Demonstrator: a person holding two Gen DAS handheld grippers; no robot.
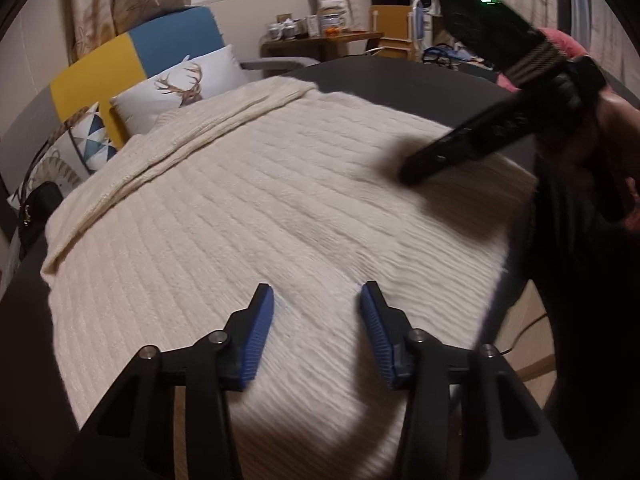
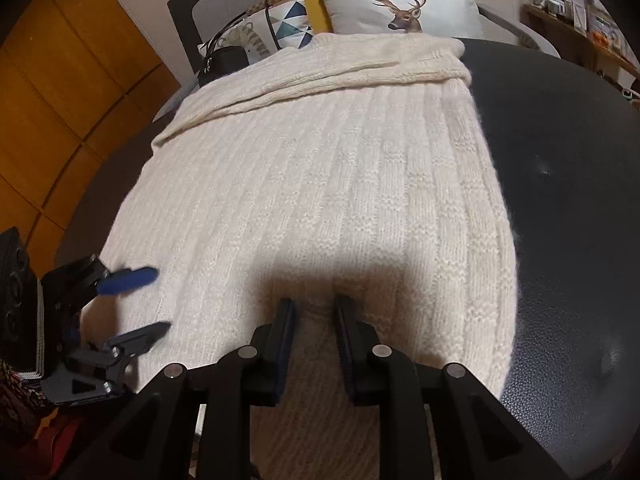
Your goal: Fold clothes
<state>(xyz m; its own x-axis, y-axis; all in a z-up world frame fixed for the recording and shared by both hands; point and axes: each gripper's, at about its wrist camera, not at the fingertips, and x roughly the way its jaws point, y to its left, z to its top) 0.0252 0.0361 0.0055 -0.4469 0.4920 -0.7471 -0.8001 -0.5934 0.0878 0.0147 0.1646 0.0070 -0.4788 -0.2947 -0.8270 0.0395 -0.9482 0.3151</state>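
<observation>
A cream ribbed knit sweater (image 1: 280, 208) lies spread flat on a dark round table (image 1: 400, 76), with a sleeve folded across its far end (image 1: 192, 140). It also shows in the right wrist view (image 2: 320, 184). My left gripper (image 1: 317, 296) is open just above the sweater's near hem, and it appears in the right wrist view (image 2: 156, 300) at the left edge. My right gripper (image 2: 315, 310) is partly open over the near hem, its jaws on either side of a raised bit of knit. In the left wrist view it is a blurred dark shape (image 1: 436, 160) over the sweater's right edge.
A deer-print pillow (image 2: 404, 8) and a triangle-print pillow (image 2: 288, 20) lean against a yellow and blue backrest (image 1: 120, 60) behind the table. A black handbag (image 2: 224, 60) sits at the far left. A cluttered side table (image 1: 324, 36) stands at the back. Bare dark tabletop (image 2: 560, 160) lies to the right.
</observation>
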